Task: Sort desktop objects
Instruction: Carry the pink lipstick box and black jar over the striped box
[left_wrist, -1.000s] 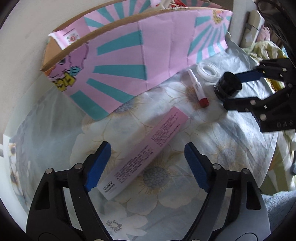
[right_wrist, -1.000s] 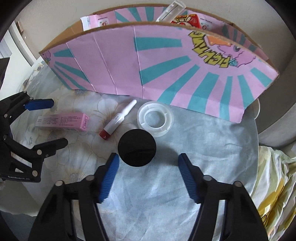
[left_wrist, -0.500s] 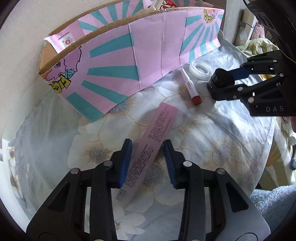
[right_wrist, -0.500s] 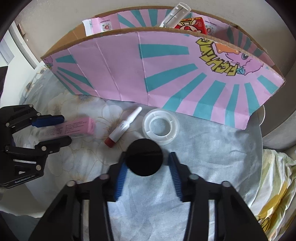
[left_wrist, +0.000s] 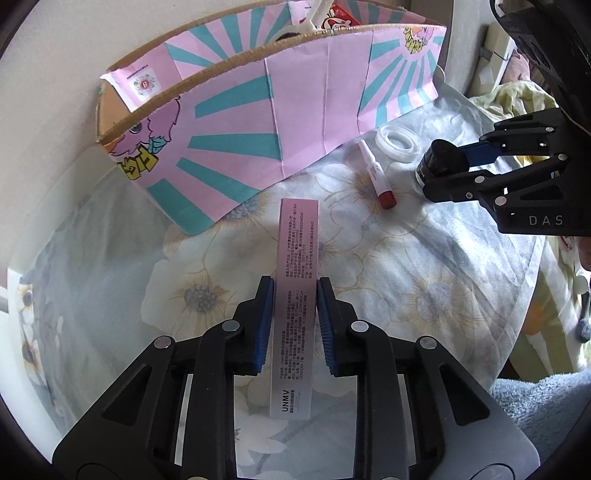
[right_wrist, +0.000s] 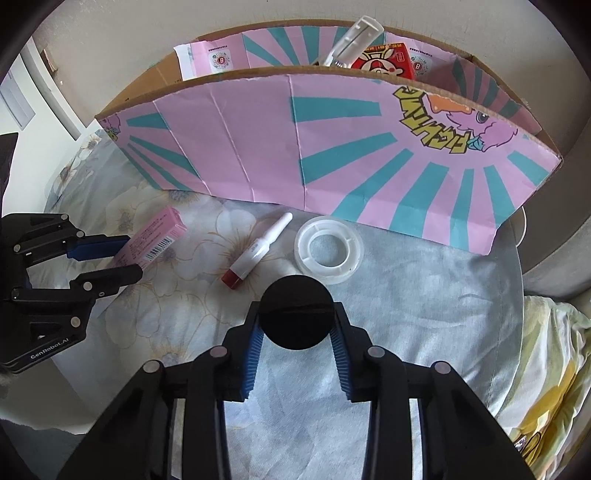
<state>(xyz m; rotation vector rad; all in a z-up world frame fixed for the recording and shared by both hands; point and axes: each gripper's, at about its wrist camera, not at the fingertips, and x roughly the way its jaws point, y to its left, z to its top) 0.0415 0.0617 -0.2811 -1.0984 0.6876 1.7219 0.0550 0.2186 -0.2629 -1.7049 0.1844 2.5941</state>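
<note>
My left gripper is shut on a long pink box, held lengthwise between the blue pads; it shows in the right wrist view too. My right gripper is shut on a black round jar, also seen in the left wrist view. A white tube with a red cap and a clear tape ring lie on the flowered cloth between the grippers, in front of the pink and teal cardboard box.
The cardboard box stands against the wall and holds a red packet and a white plastic piece. The table's edge drops off at right, with yellow bedding beyond.
Both grippers went from open to shut: the left closed on the pink box and turned it lengthwise, the right closed on the black jar. Both lifted slightly.
</note>
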